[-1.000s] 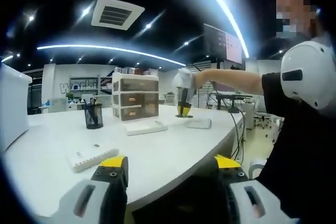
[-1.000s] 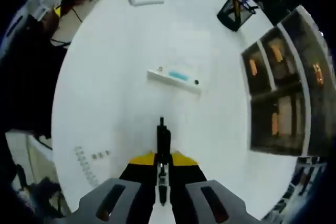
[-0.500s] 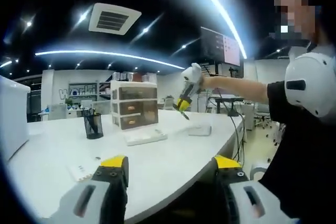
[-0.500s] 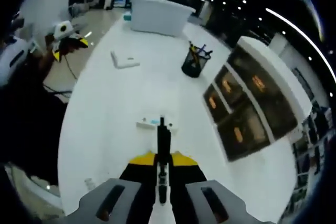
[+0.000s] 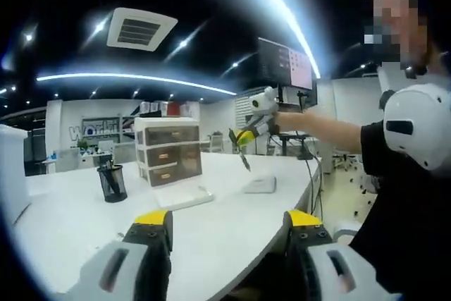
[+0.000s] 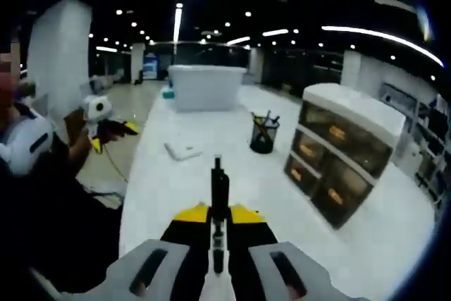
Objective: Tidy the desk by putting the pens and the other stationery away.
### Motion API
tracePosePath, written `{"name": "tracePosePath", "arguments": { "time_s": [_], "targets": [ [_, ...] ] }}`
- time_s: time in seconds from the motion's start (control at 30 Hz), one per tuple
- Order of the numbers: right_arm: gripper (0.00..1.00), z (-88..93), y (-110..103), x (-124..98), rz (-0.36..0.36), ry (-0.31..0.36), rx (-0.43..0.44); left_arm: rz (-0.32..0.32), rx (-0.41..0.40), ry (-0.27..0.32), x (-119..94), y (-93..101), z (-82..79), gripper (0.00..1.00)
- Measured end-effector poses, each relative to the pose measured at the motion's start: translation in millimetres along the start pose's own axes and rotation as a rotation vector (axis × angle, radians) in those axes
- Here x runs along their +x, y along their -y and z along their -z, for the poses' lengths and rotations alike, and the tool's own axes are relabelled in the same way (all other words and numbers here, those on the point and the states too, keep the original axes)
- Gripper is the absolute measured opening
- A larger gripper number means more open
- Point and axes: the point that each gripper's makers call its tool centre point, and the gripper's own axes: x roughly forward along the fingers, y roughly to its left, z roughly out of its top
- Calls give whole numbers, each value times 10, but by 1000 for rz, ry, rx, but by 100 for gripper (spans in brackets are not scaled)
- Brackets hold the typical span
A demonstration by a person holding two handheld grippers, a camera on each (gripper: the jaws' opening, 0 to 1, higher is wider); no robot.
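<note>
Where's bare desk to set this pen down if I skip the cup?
Bare white desk lies ahead of the right gripper, which is shut on the black pen, between the flat white box and the drawer unit. Tighter between the mesh pen cup and the drawers.

- We see an open-plan office: a long white counter point(image 6: 211, 139) under ceiling light strips point(image 5: 134, 77).
- A wall-mounted monitor point(image 5: 285, 65), a drawer unit point(image 6: 345, 163) and a mesh pen holder point(image 6: 264, 134) confirm it.
</note>
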Motion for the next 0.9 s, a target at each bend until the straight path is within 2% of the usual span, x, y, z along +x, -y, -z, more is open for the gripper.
{"name": "tracePosePath", "arguments": {
  "time_s": [0.23,0.43,0.5,0.7,0.83,0.9],
  "targets": [
    [6,-63,-173,71,29,75,-15,33,-4,2,121,41,-49,63],
    [6,-229,-375,117,24,202,-4,49,-1,-1,219,49,-105,63],
    [6,-264,-448,133,19,225,-3,58,-1,1,256,60,-130,63],
    [6,-332,-668,253,-16,267,-18,85,-3,7,403,125,-192,62],
    [6,-317,-796,367,-27,257,-46,90,8,-8,529,179,-178,62],
    [6,-313,-855,417,-37,253,-52,106,-9,6,572,213,-199,62]
  ]
}}
